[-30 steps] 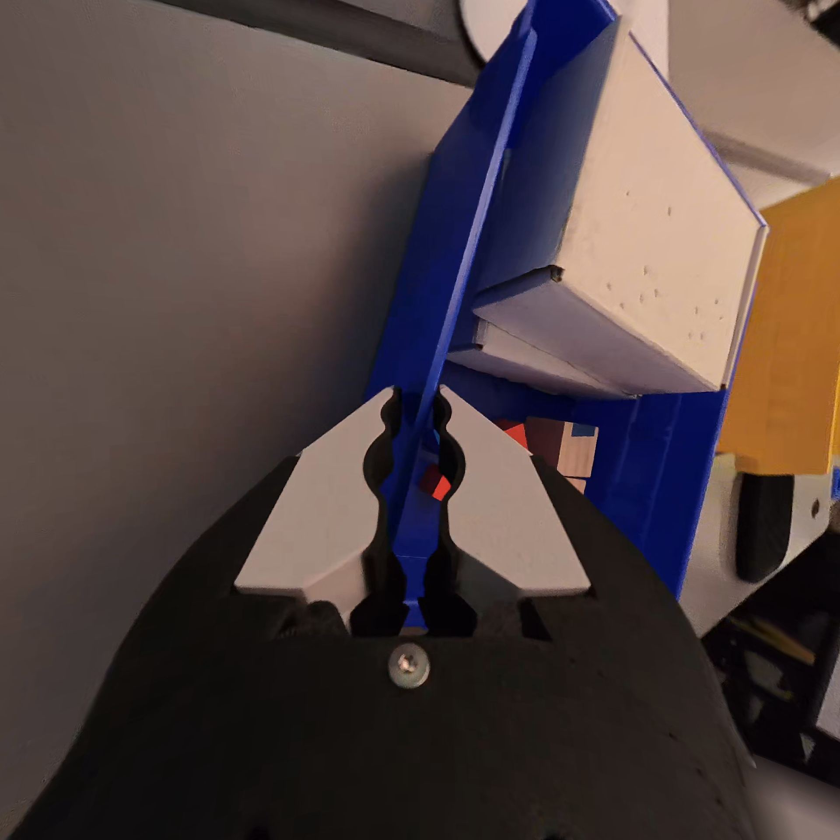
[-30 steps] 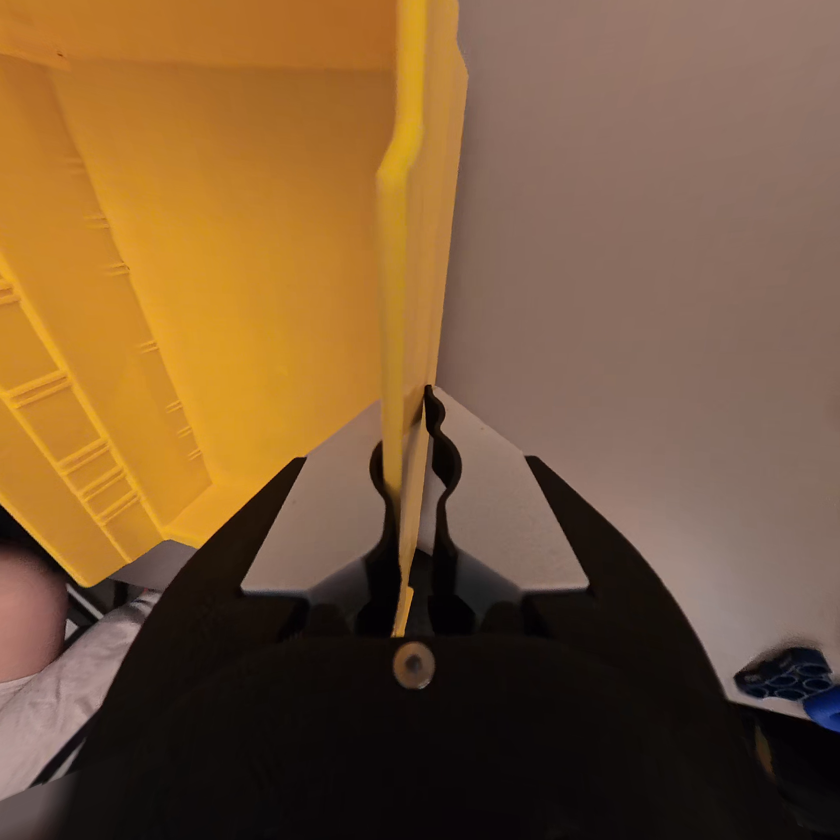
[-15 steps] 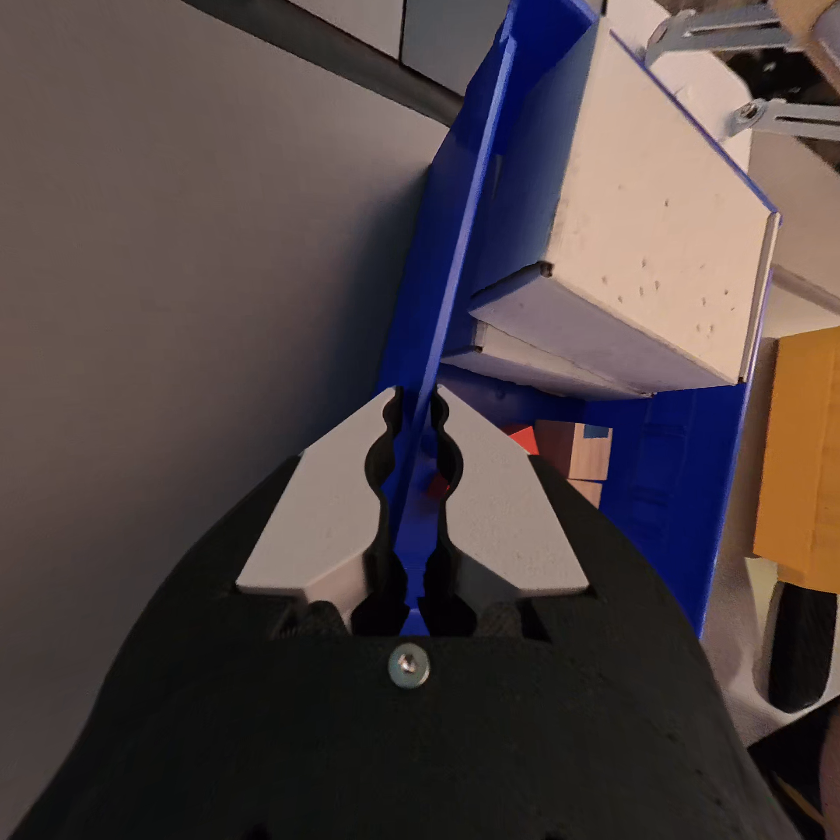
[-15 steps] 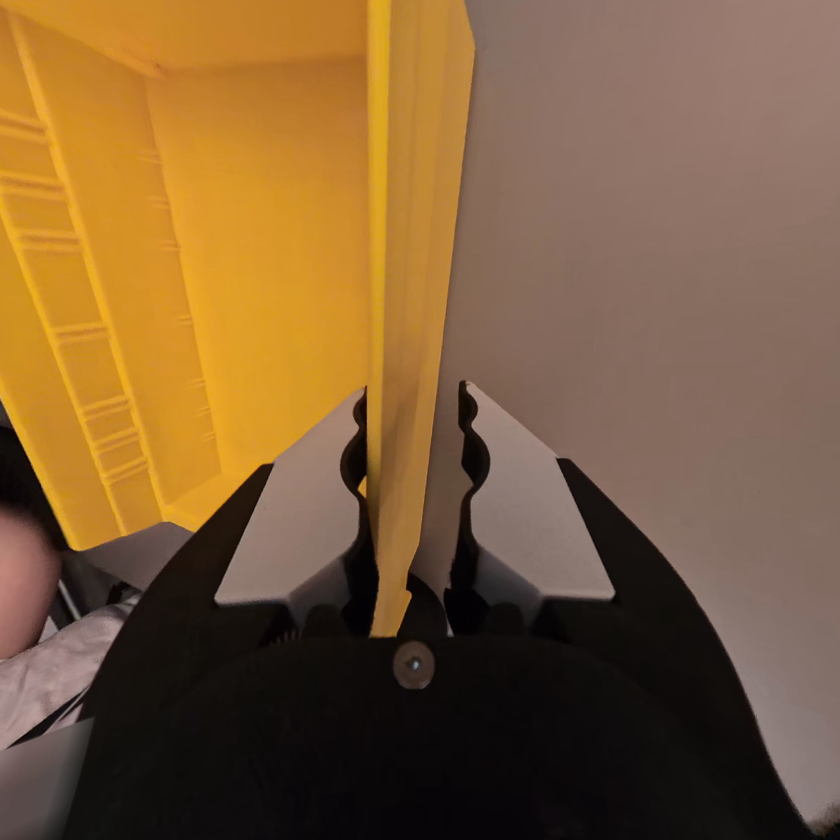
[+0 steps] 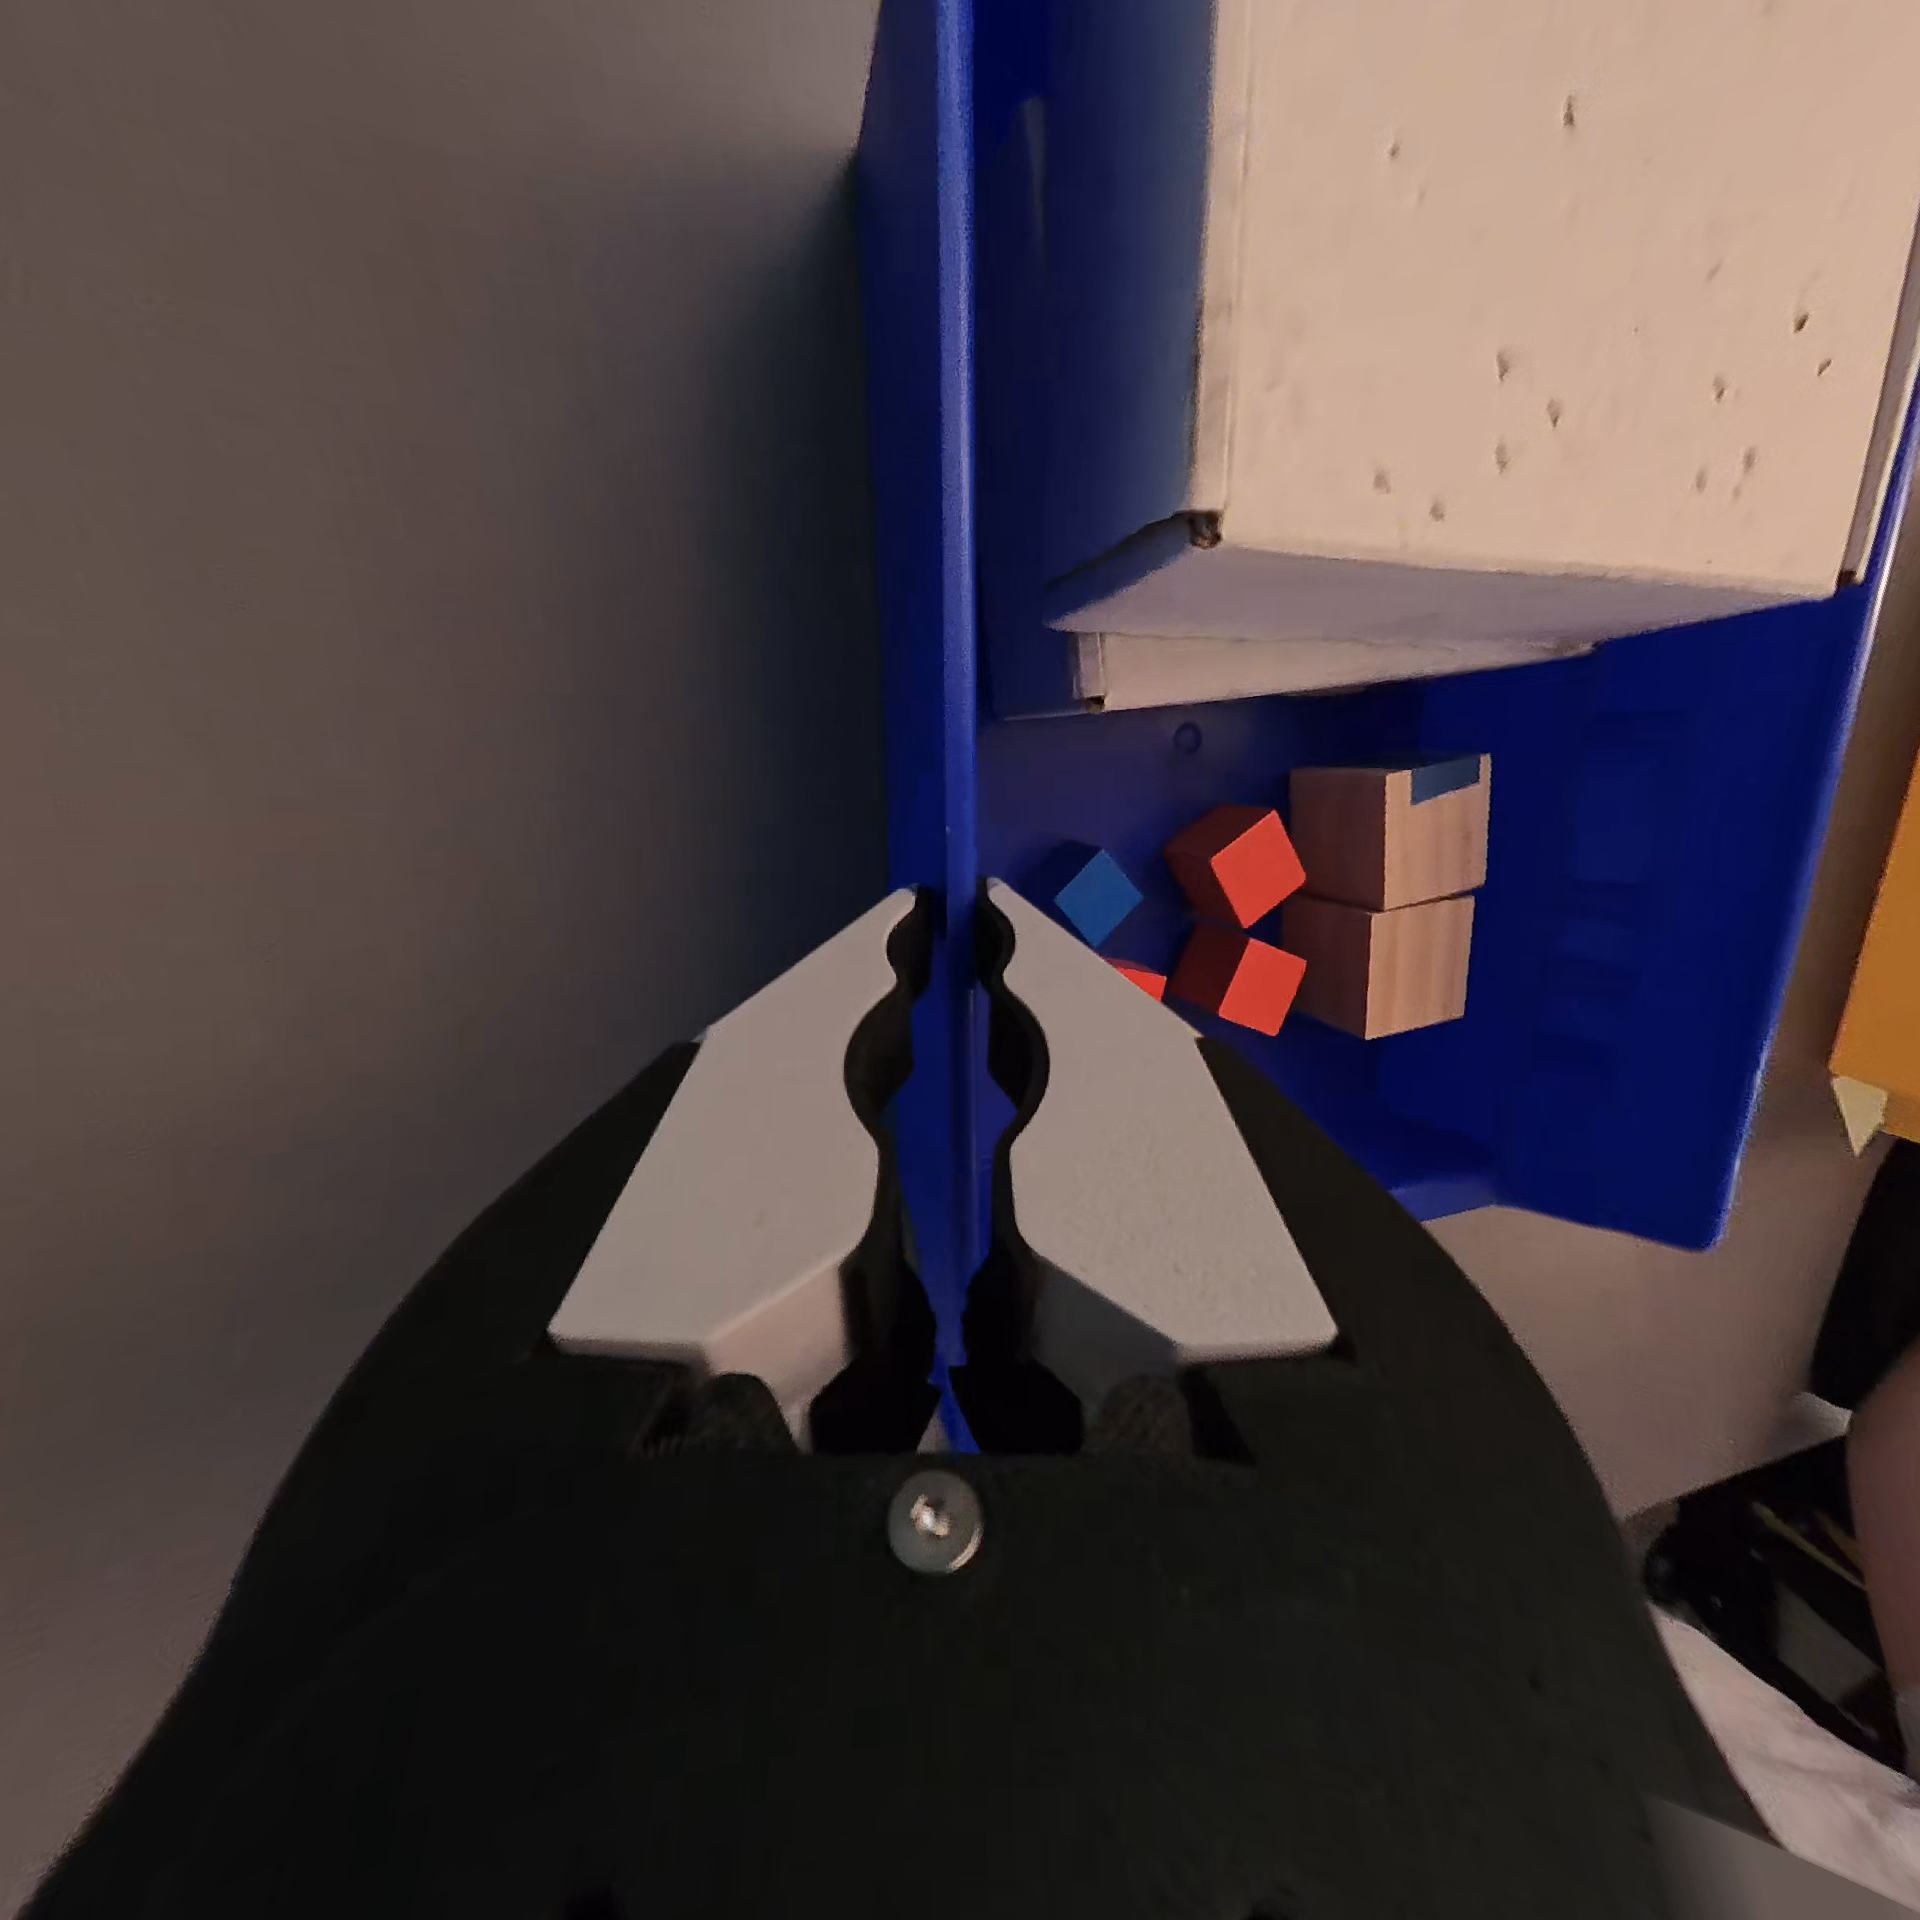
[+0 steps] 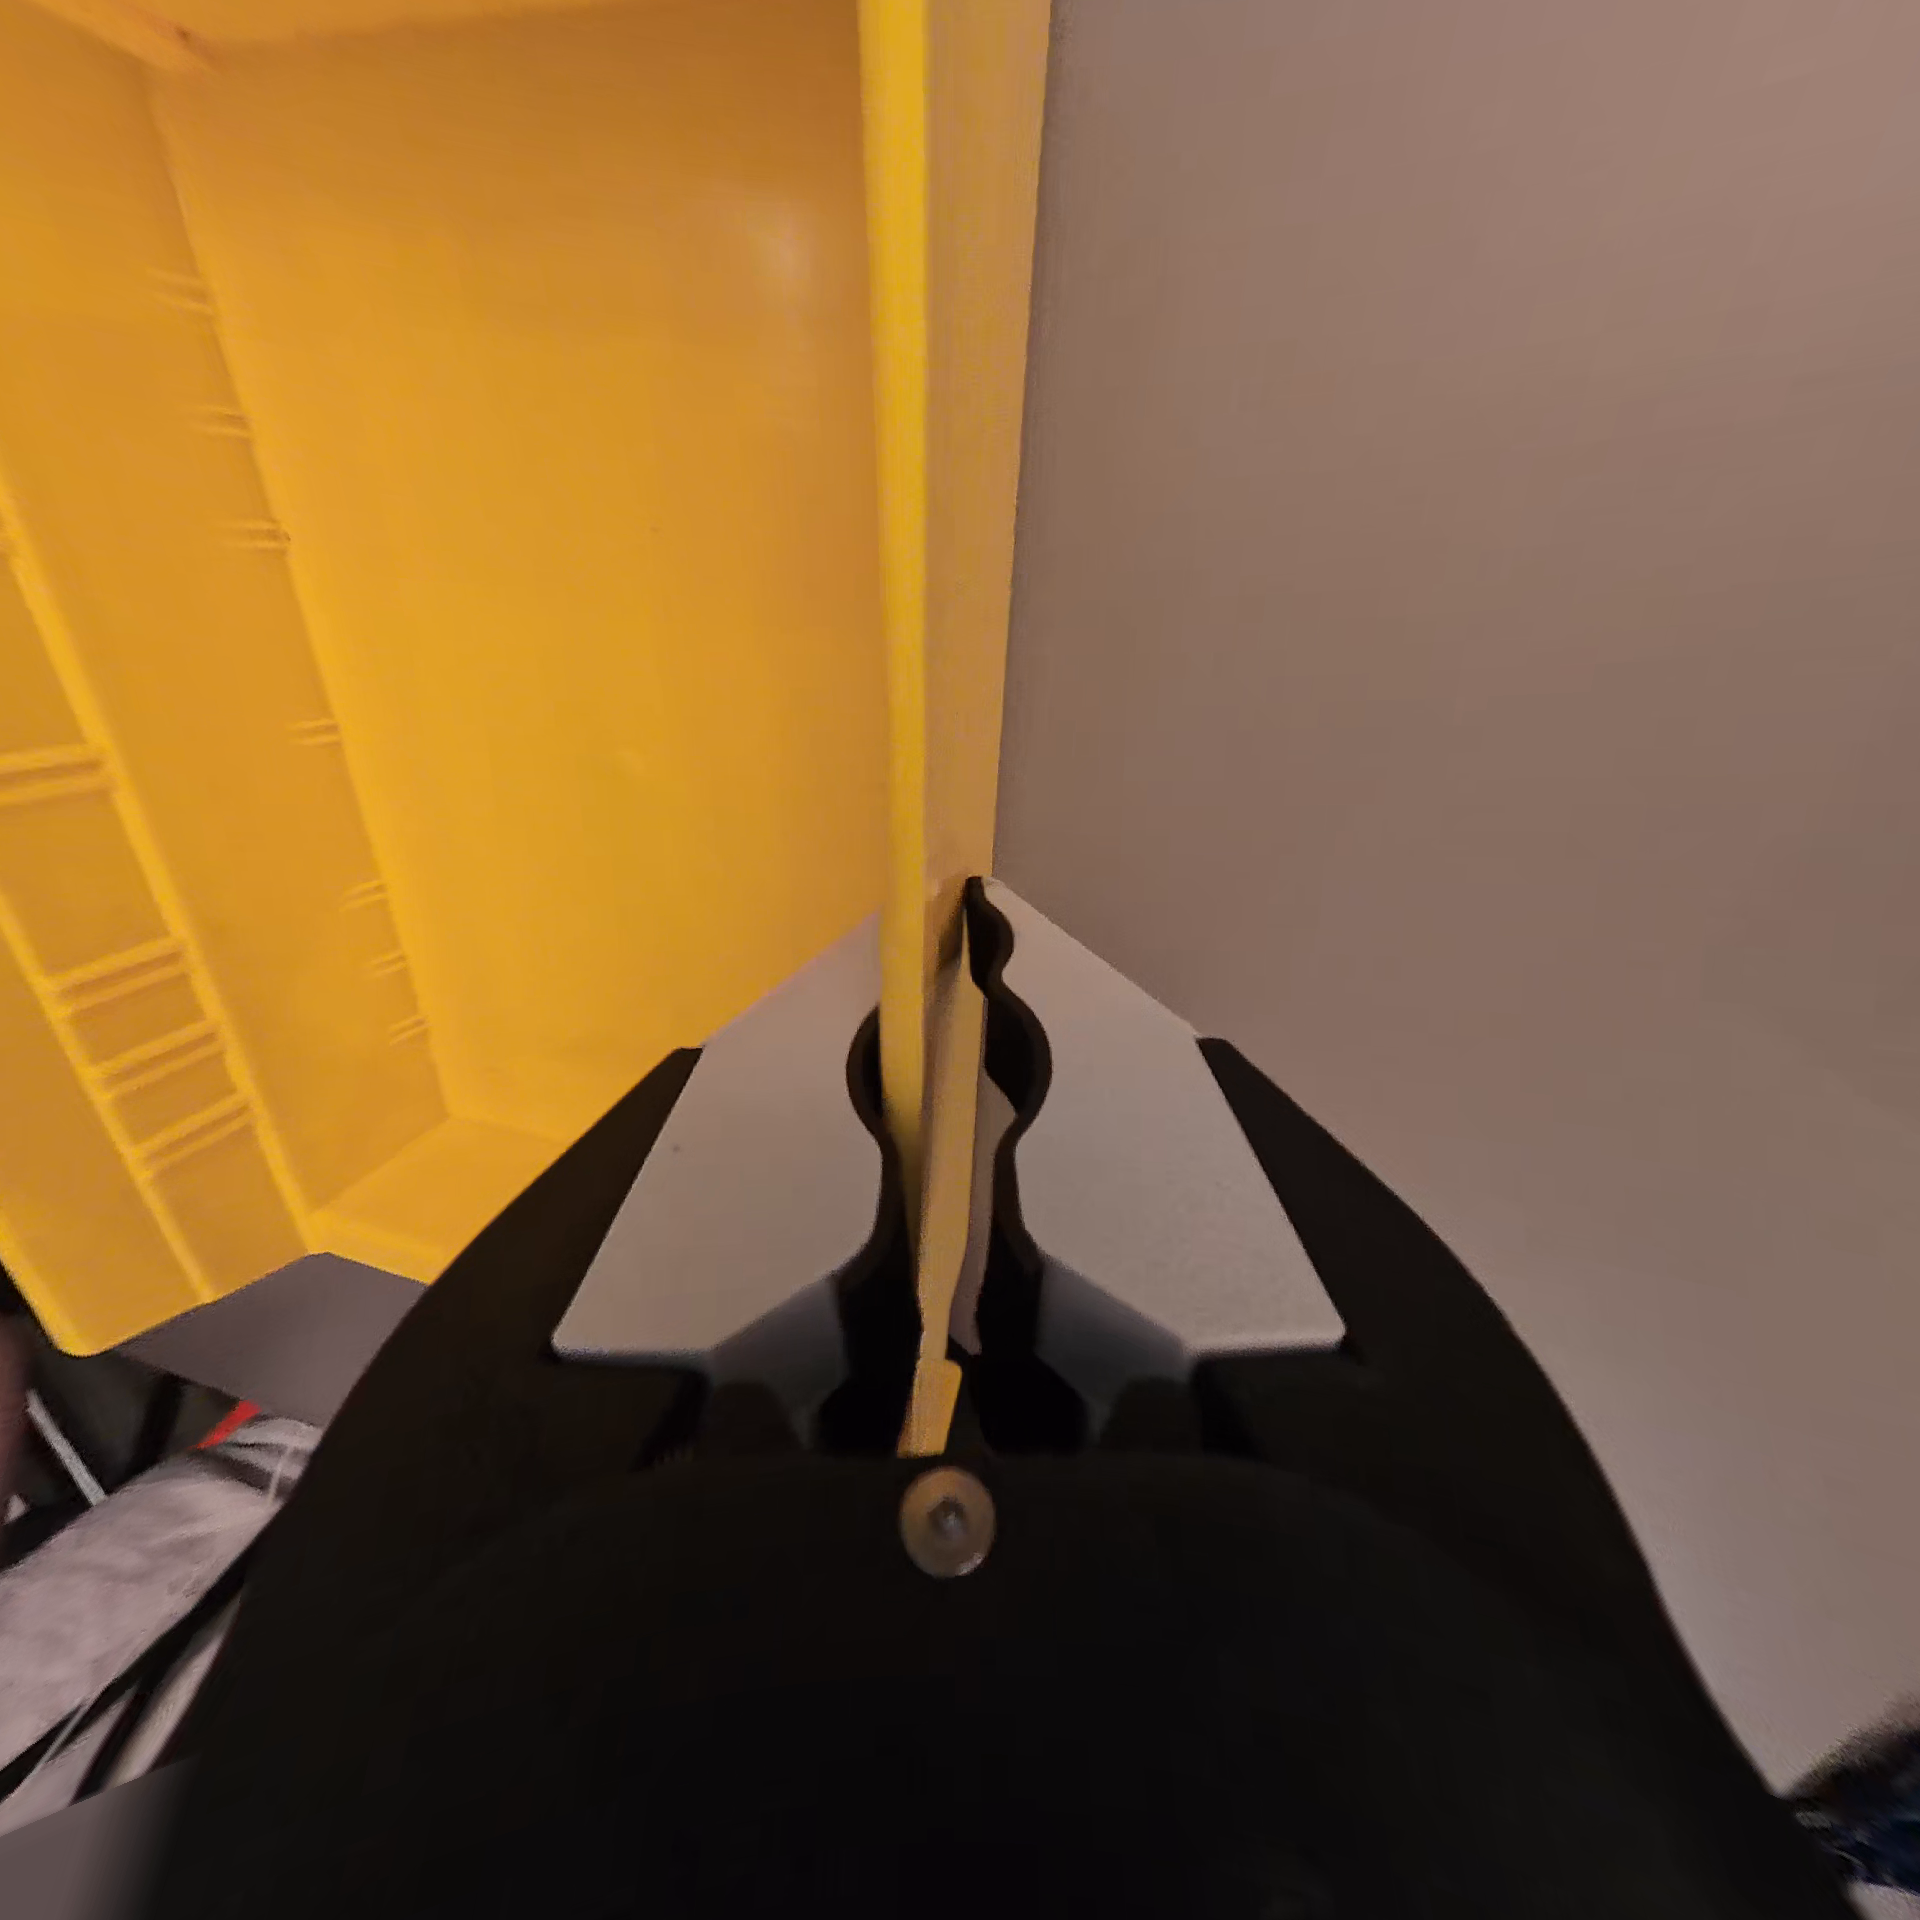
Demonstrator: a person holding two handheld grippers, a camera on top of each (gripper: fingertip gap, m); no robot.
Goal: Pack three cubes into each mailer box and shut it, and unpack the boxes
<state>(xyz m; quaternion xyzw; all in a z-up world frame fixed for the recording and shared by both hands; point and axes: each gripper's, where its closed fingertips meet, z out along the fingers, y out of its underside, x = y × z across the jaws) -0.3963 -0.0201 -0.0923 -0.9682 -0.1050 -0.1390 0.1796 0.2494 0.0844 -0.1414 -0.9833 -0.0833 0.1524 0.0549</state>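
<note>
So the left gripper (image 5: 951,904) is pinched tight on the left side wall of a blue plastic bin (image 5: 1621,1039), with the thin wall edge running straight up between the two grey fingers (image 5: 748,1164) and away from the camera. Everything task-related sits inside that bin, to the right of the claw. A white mailer box (image 5: 1538,291) fills the far part of the bin, lid down, with a second flatter white box edge (image 5: 1247,665) peeking out under its near side. Nearer the claw there's a little pile of cubes on the bin floor: a small blue cube (image 5: 1096,894) just right of the fingertips, two red cubes (image 5: 1242,868) stacked beside it, a sliver of another red one (image 5: 1141,979) half hidden behind the right finger, and two bigger wooden cubes (image 5: 1387,831) stacked further right, the upper one with a blue patch on a corner. The cubes are close to the claw but not touching it. A grey tabletop (image 5: 416,623) is on the left. Over on the other side, the right gripper (image 6: 951,894) is clamped on the right side wall of a yellow plastic bin (image 6: 520,520), wall edge between the fingers the same way. The yellow bin's inside spreads out to the left of that claw, and the part I can see has nothing in it.
</note>
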